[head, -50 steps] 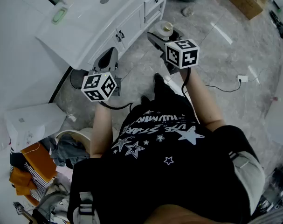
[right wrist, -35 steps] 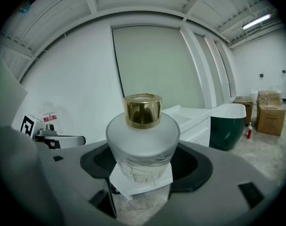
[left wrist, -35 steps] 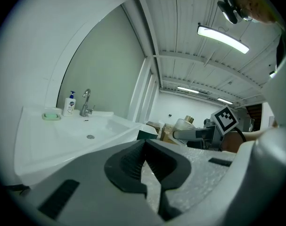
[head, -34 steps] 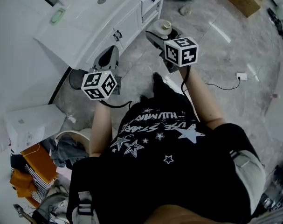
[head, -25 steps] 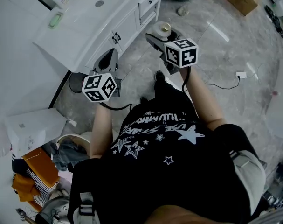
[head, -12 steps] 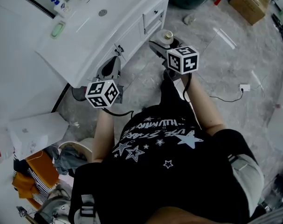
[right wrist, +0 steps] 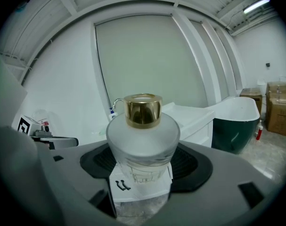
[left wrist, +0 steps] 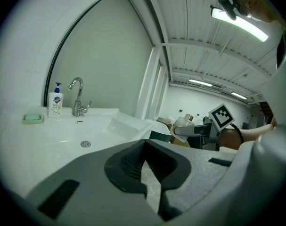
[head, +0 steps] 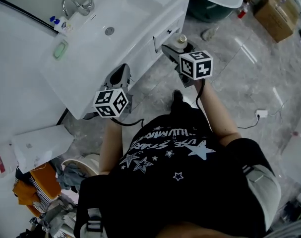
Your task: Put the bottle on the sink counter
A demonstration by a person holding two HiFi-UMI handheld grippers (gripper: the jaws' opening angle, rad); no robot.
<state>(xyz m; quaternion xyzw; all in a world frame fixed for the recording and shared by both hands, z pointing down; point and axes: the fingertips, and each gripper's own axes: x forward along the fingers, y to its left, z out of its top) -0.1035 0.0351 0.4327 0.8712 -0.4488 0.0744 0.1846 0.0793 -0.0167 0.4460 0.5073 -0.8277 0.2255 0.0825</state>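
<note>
A frosted glass bottle with a gold cap stands upright in my right gripper, which is shut on its lower body. In the head view the bottle and right gripper hang in front of the cabinet drawers, just off the right end of the white sink counter. My left gripper is shut and holds nothing, its tips by the counter's front edge. In the left gripper view the shut left gripper points over the basin, with the bottle at the right.
On the counter are a faucet, a soap dispenser, a green soap dish and the basin drain. A dark green tub and a cardboard box stand beyond. A white box lies at the left.
Both grippers have moved up toward the sink counter, the right one still shut on the bottle. More of the basin and the faucet has come into the head view.
</note>
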